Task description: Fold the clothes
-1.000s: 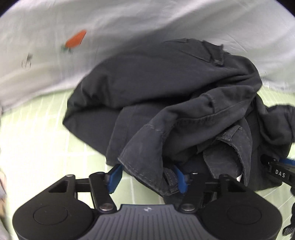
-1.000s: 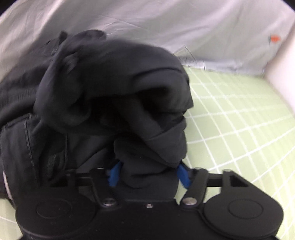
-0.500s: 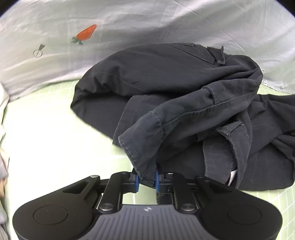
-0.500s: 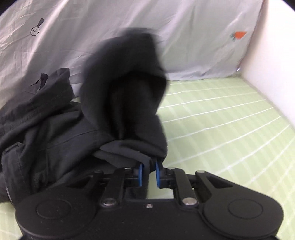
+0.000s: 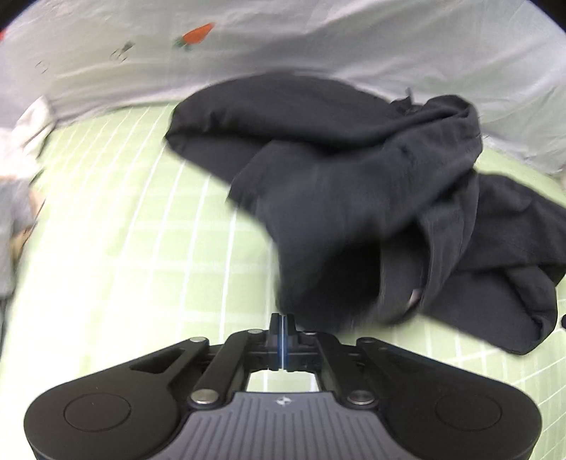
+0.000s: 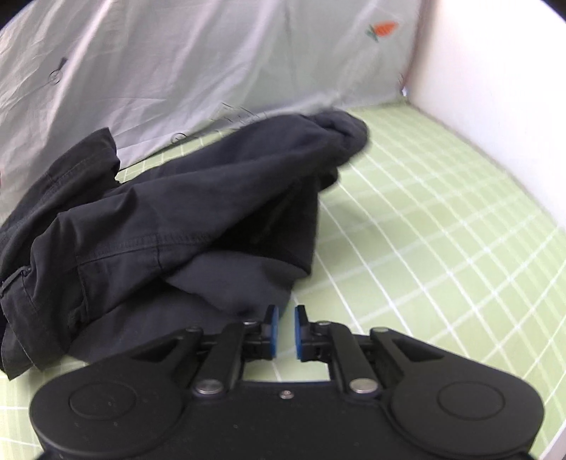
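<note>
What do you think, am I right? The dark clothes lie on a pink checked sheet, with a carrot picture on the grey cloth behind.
No. The checked sheet is green, not pink, as the right wrist view shows. The dark clothes do lie on it, with a carrot picture on the grey cloth behind.

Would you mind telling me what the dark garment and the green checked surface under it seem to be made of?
The dark garment looks like matte woven cotton, perhaps twill: visible topstitched seams, soft creases, no sheen. The green checked surface appears to be a thin woven sheet with a white grid; it lies flat and dull, though the weave is too fine to confirm.
</note>
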A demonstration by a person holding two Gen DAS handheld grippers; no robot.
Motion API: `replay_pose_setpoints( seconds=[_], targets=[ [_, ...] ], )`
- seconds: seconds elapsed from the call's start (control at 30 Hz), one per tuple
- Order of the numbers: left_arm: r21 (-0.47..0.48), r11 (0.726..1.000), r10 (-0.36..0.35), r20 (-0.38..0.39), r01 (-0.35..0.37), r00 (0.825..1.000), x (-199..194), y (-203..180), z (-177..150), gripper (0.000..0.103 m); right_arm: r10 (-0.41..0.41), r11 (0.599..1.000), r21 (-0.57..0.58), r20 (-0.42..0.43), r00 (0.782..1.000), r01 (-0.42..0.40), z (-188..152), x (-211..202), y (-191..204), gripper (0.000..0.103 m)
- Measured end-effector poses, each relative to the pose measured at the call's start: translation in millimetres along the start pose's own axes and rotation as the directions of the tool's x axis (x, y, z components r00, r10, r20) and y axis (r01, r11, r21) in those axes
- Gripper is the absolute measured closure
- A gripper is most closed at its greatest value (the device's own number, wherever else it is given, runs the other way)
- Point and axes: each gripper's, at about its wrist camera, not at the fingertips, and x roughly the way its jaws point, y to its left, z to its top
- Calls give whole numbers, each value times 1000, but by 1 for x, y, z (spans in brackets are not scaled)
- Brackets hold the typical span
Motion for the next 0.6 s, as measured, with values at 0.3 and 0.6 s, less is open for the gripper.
replay_pose_setpoints(
  seconds=[0.3,0.6],
  targets=[
    [-40,999,-22,46,24,999,-19,4,8,93,69,995,75,12,998,-70,5,10,-25,47],
    [-5,1000,-28,98,29,995,-6,5,41,55,131,921,345,157,979,-178,37,11,-12,1]
  ],
)
